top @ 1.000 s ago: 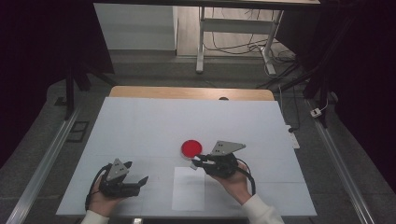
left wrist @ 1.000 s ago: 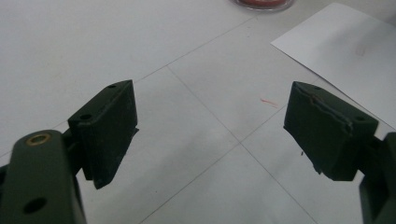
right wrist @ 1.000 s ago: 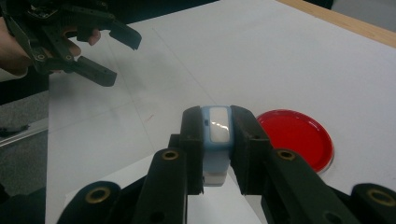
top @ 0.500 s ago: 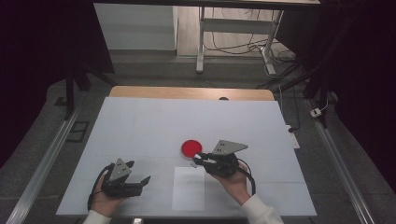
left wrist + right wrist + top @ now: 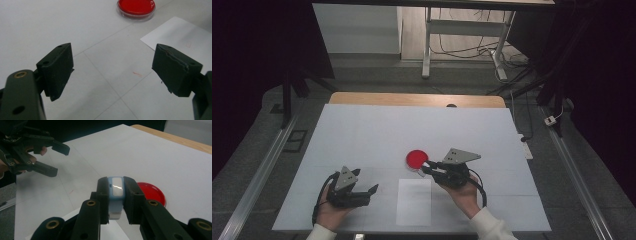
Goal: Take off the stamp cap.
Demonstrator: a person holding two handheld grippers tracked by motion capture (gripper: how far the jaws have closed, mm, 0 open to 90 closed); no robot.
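My right gripper (image 5: 116,182) is shut on a small light-blue block (image 5: 116,195) with a glossy white face, held just above the table. Right behind it lies a round red dish (image 5: 153,193) with a clear rim. In the high view the right gripper (image 5: 427,166) points left, with its tips at the near edge of the red dish (image 5: 416,158). My left gripper (image 5: 367,180) rests low at the front left, jaws wide apart with nothing between them. In the left gripper view the left gripper (image 5: 112,67) faces the red dish (image 5: 136,7) farther off.
A white sheet of paper (image 5: 414,201) lies flat near the front edge between the two hands; its corner reaches in at the right as the paper (image 5: 185,41). The white table (image 5: 377,130) ends in a wooden strip (image 5: 417,99) at the back. Dark floor and cables lie beyond.
The left gripper has drifted slightly to the right. The right gripper has stayed in place by the red dish, still shut on the blue block.
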